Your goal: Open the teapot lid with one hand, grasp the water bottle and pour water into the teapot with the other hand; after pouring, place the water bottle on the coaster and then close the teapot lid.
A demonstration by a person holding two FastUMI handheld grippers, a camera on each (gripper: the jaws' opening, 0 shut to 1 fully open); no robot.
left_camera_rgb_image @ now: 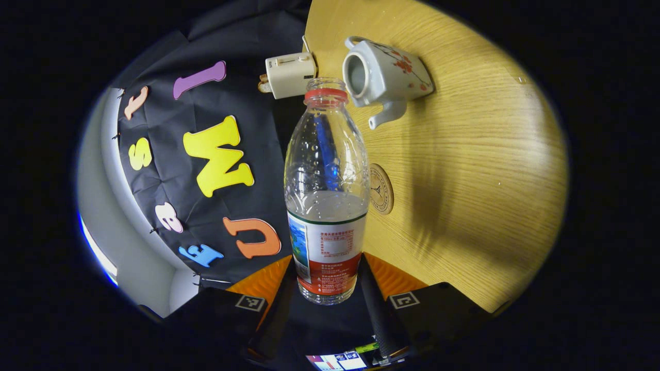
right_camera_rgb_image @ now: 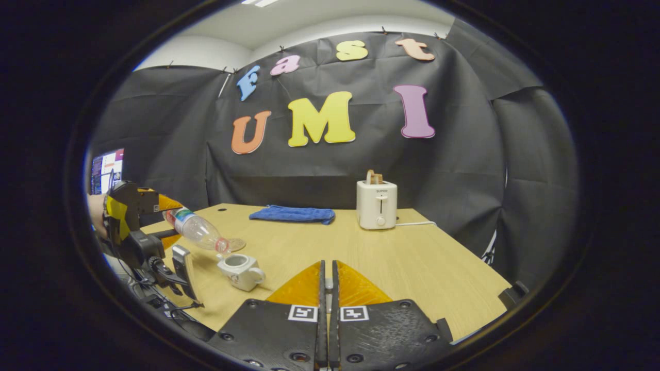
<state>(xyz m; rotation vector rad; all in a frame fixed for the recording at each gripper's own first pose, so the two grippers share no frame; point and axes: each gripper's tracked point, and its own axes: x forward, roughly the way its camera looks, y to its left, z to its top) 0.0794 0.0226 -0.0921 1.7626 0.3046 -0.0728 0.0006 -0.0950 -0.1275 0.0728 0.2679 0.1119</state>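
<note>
My left gripper (left_camera_rgb_image: 327, 268) is shut on the lower, labelled part of a clear water bottle (left_camera_rgb_image: 326, 206) that has no cap and is partly full. In the right gripper view the bottle (right_camera_rgb_image: 198, 229) is tilted, its mouth pointing down just above the open top of the white flowered teapot (right_camera_rgb_image: 240, 270). The teapot (left_camera_rgb_image: 384, 74) has no lid on it. A round coaster (left_camera_rgb_image: 381, 188) lies on the table beside the teapot (right_camera_rgb_image: 236, 244). My right gripper (right_camera_rgb_image: 328, 265) hovers over the table's near side, its fingers pressed together on a pale sliver, apparently the lid's knob.
A white toaster (right_camera_rgb_image: 377, 204) with bread in it stands at the back of the wooden table (right_camera_rgb_image: 423, 268), its cord trailing right. A folded blue cloth (right_camera_rgb_image: 292, 214) lies at the back left. A screen (right_camera_rgb_image: 105, 170) glows behind the hand holding the left gripper (right_camera_rgb_image: 129, 221).
</note>
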